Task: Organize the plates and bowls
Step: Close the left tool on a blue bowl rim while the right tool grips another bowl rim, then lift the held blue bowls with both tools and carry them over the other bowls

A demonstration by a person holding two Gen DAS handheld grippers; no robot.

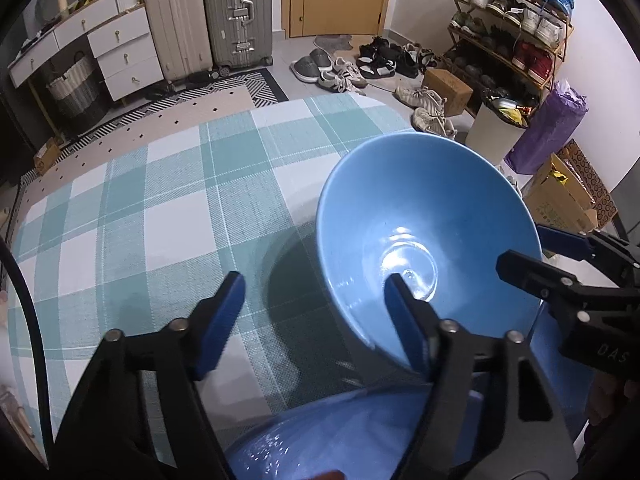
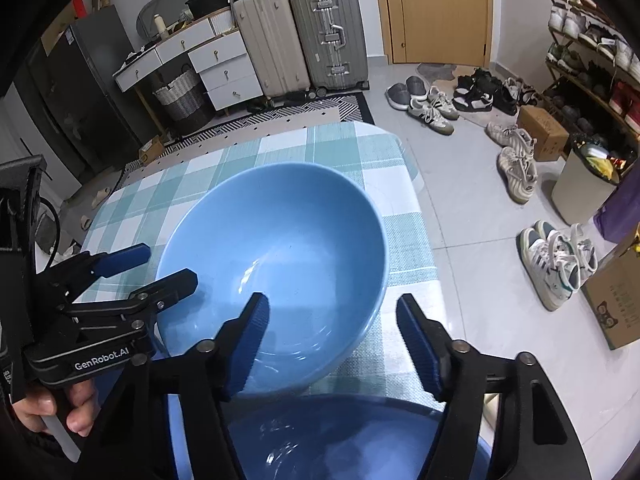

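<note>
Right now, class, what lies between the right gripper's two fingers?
Part of the blue bowl, with checked tablecloth beside it, seen in the right wrist view.

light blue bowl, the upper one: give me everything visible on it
The light blue bowl is glossy, ceramic-looking, plain, deep with a wide rim, and empty; light glints off its base. It is tilted, opening toward the cameras, above the checked tablecloth and a darker blue dish below. Both the left hand-held gripper and the right hand-held gripper straddle its rim, one finger inside, one outside, jaws open. Whether its underside touches anything cannot be told.
</note>
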